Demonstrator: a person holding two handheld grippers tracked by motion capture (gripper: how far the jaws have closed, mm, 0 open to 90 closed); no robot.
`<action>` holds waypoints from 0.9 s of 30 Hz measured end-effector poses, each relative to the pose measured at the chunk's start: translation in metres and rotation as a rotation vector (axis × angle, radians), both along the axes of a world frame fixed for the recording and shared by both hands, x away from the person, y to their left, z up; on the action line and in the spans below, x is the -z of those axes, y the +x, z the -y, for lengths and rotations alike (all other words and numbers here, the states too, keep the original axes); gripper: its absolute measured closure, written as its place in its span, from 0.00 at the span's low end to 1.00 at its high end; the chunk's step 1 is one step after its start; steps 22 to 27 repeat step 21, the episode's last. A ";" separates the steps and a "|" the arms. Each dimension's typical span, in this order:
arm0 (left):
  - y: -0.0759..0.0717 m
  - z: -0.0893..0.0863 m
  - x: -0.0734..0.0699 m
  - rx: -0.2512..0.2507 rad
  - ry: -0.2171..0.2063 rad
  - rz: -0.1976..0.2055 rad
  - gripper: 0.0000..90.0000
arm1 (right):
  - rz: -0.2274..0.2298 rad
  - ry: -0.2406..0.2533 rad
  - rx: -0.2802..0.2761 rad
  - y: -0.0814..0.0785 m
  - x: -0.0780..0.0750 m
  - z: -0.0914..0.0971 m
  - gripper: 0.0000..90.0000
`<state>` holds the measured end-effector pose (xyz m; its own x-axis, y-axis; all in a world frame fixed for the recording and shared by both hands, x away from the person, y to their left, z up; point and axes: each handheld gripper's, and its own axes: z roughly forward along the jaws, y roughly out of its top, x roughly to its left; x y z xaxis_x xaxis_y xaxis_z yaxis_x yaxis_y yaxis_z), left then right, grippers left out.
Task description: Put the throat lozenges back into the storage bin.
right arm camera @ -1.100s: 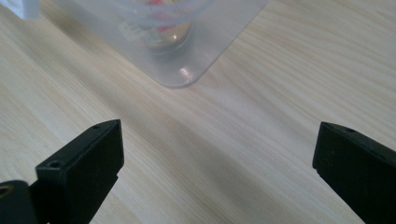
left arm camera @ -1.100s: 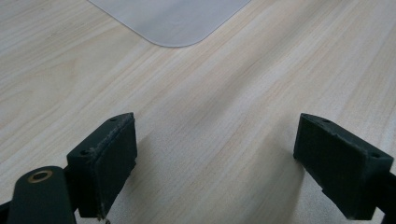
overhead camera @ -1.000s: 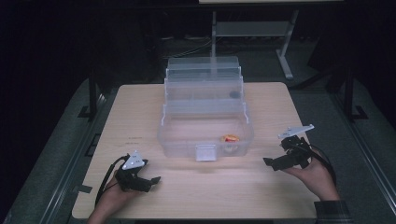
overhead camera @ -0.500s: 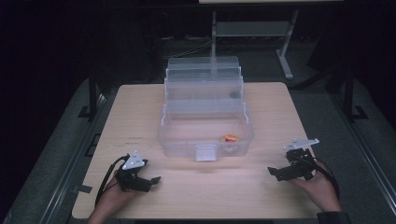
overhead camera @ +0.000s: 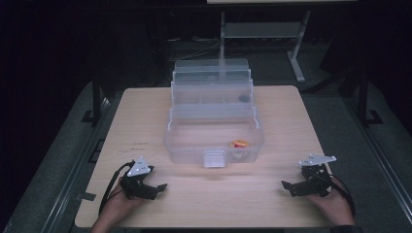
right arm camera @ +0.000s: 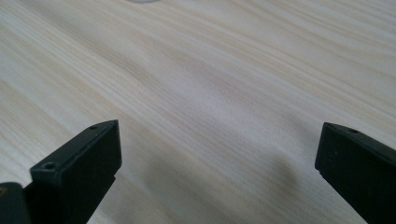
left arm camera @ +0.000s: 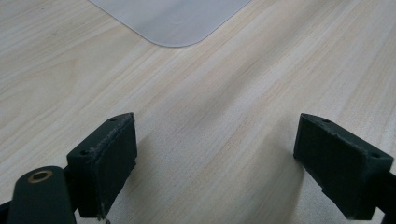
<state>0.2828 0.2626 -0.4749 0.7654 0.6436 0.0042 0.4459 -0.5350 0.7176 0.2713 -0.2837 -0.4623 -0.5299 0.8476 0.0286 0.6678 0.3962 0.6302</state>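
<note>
The left gripper (overhead camera: 156,187) sits near the table's (overhead camera: 272,204) front left corner, held by a hand (overhead camera: 116,206) that comes in over the front edge. Its jaws stand spread wide with bare wood between them, grasping nothing; in the left gripper view (left arm camera: 212,154) the same gap shows, and a rounded corner of the clear box (left arm camera: 173,21) lies beyond it, well apart from the jaws.

At the middle of the table stands the box (overhead camera: 214,145), a clear plastic one with stepped tiers rising toward the back edge. Its lowest tray faces the front edge and has a small latch (overhead camera: 214,158) at the middle of its front wall. Inside that tray, toward its right front corner, lies a small orange piece (overhead camera: 239,143). A dark spot (overhead camera: 244,97) sits in an upper tier on the right side.

The right gripper (overhead camera: 290,187) is near the front right corner, low over the wood, held by a hand (overhead camera: 335,206) at the front edge. Its jaws have just been opening and now stand fully released, with nothing between them; the right gripper view (right arm camera: 217,158) shows plain wood grain in the gap. Both grippers lie well apart from the box, one on each side of it.
</note>
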 end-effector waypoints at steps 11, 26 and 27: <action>0.000 0.000 0.000 0.000 0.000 0.000 0.14 | 0.040 -0.016 0.034 -0.004 0.014 0.008 0.00; 0.000 0.000 0.000 0.000 0.000 0.000 0.14 | 0.052 0.027 0.042 -0.005 0.019 0.012 0.00; 0.000 0.000 0.000 0.000 0.000 0.000 0.14 | 0.052 0.027 0.042 -0.005 0.019 0.012 0.00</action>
